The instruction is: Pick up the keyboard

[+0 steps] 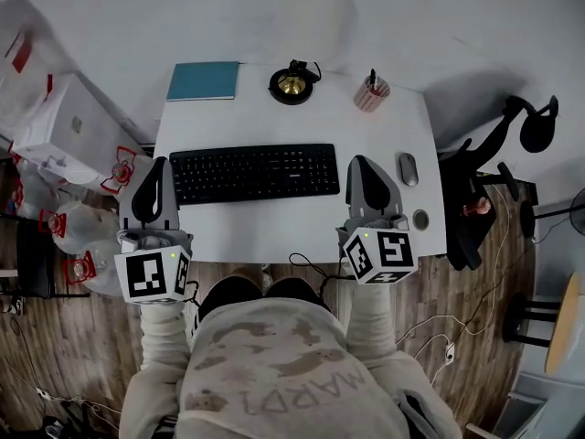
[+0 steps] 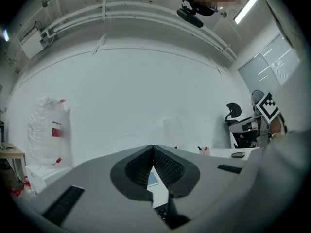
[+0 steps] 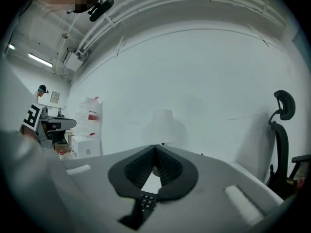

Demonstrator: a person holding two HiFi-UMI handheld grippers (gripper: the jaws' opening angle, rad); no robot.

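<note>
A black keyboard (image 1: 254,173) lies flat across the middle of the white desk (image 1: 274,230). My left gripper (image 1: 161,165) sits just off the keyboard's left end with its jaws shut and nothing between them. My right gripper (image 1: 358,163) sits just off the right end, also shut and empty. In the left gripper view the closed pads (image 2: 165,166) meet at the tip, and a few keyboard keys (image 2: 163,212) show below them. In the right gripper view the keyboard's keys (image 3: 146,202) show under the closed pads (image 3: 167,166). Neither gripper touches the keyboard.
Behind the keyboard are a teal notebook (image 1: 203,80), a black round lamp base (image 1: 292,84) and a pen cup (image 1: 371,92). A mouse (image 1: 409,168) and a small round disc (image 1: 420,219) lie at the right. Bags (image 1: 55,126) crowd the left floor; a black chair (image 1: 494,181) stands at the right.
</note>
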